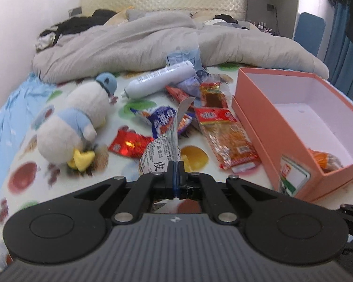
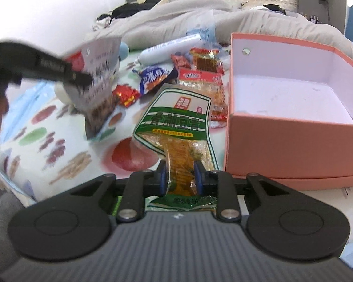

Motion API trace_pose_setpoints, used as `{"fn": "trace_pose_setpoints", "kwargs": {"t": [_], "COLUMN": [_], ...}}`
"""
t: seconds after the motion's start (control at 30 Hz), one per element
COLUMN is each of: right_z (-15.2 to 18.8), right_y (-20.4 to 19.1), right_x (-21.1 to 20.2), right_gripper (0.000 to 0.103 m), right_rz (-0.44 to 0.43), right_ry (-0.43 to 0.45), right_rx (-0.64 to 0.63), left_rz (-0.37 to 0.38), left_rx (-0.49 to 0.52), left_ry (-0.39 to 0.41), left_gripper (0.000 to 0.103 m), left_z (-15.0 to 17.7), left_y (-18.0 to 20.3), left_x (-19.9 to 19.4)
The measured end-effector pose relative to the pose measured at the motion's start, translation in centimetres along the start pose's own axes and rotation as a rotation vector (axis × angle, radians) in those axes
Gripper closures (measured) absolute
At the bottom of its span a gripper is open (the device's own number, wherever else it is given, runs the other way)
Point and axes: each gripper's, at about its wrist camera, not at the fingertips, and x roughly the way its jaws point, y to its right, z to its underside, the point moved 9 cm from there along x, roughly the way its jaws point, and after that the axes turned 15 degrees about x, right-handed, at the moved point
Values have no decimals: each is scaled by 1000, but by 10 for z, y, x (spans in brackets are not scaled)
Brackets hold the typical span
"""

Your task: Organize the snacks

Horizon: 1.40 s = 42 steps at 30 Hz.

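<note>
We've got a packet in each gripper: left (image 1: 175, 168) pinches the grey pouch (image 1: 160, 151), right (image 2: 179, 175) clamps the green packet (image 2: 176, 119) beside the box (image 2: 294, 145). Next, we carry both over its rim and let go.

Pink boxes: one, the pink box (image 1: 254, 127) (image 2: 294, 150).
Plush toys: one, the plush penguin (image 1: 75, 122).
White tubes: one, the white tube (image 1: 160, 78) (image 2: 169, 48).
Long red-and-orange packets: two, the nearer long packet (image 1: 226, 136) (image 2: 200, 77) and the farther long packet (image 1: 211, 94) (image 2: 204, 58).
Small red packets: one clear, the small red packet (image 1: 129, 144) (image 2: 126, 94); a second red wrapper by the tube is partly hidden.
Blue packets: one, the blue packet (image 1: 160, 117) (image 2: 153, 77).
Green-labelled packets: one, the green packet (image 2: 176, 122).
White printed packets: one, the white printed packet (image 1: 157, 155) (image 2: 98, 75).
Grippers: two, the left gripper (image 1: 175, 164) (image 2: 82, 77) and the right gripper (image 2: 179, 175).
</note>
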Motion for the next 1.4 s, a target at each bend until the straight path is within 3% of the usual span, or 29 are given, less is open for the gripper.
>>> {"fn": "trace_pose_setpoints", "kwargs": {"t": [0.27,0.67,1.03,1.4], "right_z": [-14,-47,-102,-147], "right_y": [-1,-19,-16,33], "right_x": [-24,-62,-104,-135], "right_gripper": [77,77,77,77], "right_rz": [-22,-70,-47,53], "right_ry": [47,122,261,383], "right_rx": [10,7,-20,23], "left_rz": [50,40,118,232], "left_rx": [-55,-111,-128,-126], "left_ry": [-29,18,160,258], "left_gripper": [103,103,103,103], "left_z": [7,-23,-89,-143], "left_y": [14,-1,10,51], "left_x": [-17,-54,-103,-122]}}
